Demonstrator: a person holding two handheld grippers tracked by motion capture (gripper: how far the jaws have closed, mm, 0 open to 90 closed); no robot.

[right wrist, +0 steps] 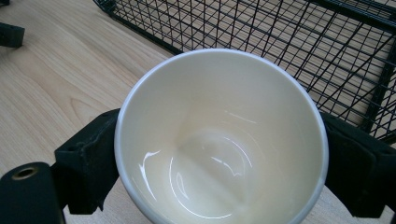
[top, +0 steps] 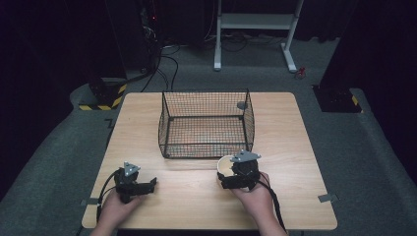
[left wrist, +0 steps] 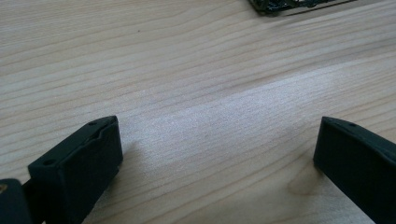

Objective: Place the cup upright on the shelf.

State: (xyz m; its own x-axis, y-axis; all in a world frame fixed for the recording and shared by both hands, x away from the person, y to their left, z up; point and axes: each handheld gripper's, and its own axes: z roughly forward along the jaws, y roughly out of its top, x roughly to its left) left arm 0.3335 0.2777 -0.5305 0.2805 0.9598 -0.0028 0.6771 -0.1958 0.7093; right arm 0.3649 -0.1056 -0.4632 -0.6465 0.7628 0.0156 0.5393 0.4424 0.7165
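The right tongs [right wrist: 219, 154] are pinching the cream cup [right wrist: 219, 140] upright; the wire basket [top: 206, 123] is sitting just beyond them. The left tongs [left wrist: 215, 154] are resting spread on the bench [top: 187, 196], farther off.

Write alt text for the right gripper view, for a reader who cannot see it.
An empty cream cup, seen from above, sits between the right gripper's two black jaws, which press against its sides. Behind it stands a black wire basket on a light wooden table.
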